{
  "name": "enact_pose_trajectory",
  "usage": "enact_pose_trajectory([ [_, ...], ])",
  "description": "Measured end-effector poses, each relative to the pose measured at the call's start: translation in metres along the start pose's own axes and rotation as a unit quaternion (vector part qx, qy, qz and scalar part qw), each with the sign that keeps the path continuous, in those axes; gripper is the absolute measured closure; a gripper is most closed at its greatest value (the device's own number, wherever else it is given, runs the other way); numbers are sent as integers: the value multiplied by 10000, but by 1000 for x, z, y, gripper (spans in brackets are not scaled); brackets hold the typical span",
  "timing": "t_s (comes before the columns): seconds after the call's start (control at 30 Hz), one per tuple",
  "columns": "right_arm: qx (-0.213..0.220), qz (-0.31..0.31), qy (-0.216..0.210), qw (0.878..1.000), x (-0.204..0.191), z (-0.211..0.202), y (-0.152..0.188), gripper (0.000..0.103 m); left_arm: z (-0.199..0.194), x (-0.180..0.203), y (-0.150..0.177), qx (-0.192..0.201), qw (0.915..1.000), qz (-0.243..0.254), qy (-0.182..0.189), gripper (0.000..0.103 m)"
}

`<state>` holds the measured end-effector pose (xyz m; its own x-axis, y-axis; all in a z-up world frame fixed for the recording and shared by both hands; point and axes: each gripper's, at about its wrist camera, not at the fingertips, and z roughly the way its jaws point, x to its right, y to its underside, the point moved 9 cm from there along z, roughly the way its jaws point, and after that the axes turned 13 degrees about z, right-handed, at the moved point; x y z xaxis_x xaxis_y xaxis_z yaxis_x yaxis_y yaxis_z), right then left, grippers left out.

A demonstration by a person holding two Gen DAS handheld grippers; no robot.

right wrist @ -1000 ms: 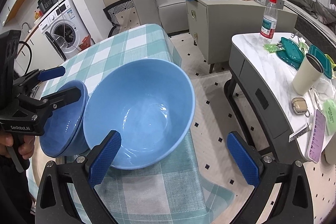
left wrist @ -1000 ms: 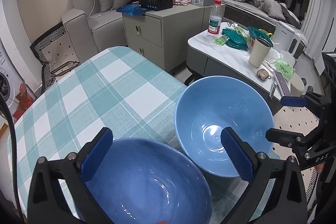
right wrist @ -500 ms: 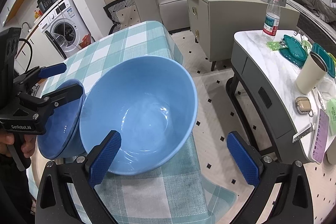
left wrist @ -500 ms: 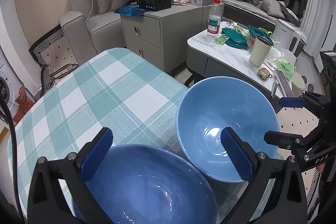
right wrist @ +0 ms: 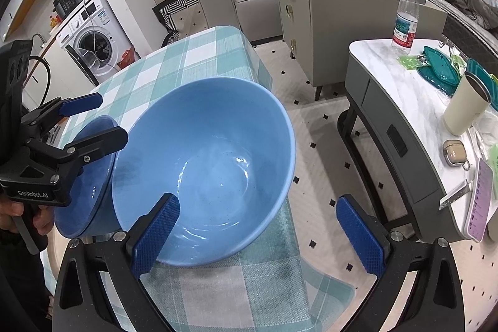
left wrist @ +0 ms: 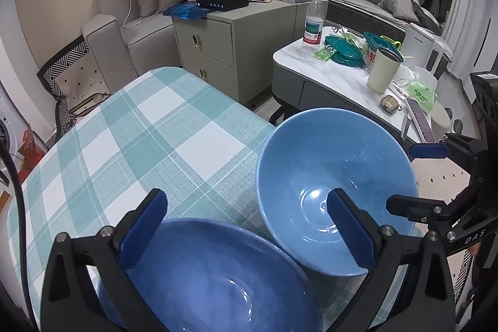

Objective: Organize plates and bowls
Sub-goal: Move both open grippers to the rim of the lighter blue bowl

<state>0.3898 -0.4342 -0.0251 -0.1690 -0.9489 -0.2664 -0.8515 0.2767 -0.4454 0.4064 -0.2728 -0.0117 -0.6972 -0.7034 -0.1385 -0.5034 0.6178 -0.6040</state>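
Your left gripper (left wrist: 246, 226) has its jaws apart, hanging over the darker blue bowl (left wrist: 214, 279) at 6 o'clock in the left wrist view. Your right gripper (right wrist: 258, 234) also has its jaws apart, with the left pad over the near rim of the lighter blue bowl (right wrist: 205, 167). That bowl is tilted, sitting at the corner of the checked surface (left wrist: 140, 139), at 3 o'clock from the darker one; whether the two touch cannot be told. A hand (right wrist: 18, 215) grips the left handle.
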Motion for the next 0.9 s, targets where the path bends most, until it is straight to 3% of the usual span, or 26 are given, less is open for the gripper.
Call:
enact_pose_trajectory([
  [0.5, -67, 166, -69, 9998, 7, 7, 1, 1, 15, 9, 2, -182, 9996, 205, -28, 2],
  [0.6, -96, 240, -94, 9996, 9, 9, 2, 1, 18, 12, 2, -214, 9995, 227, 27, 9],
  [0.73, -78, 286, -60, 9995, 11, 9, 3, 1, 18, 14, 1, -204, 9995, 229, 92, 12],
  [0.8, -49, 295, -84, 9995, 10, 8, 2, 1, 19, 16, 0, -216, 9994, 231, 146, 22],
  [0.9, -34, 310, -134, 9994, 10, 6, 2, 2, 22, 18, 1, -258, 9992, 228, 205, 28],
])
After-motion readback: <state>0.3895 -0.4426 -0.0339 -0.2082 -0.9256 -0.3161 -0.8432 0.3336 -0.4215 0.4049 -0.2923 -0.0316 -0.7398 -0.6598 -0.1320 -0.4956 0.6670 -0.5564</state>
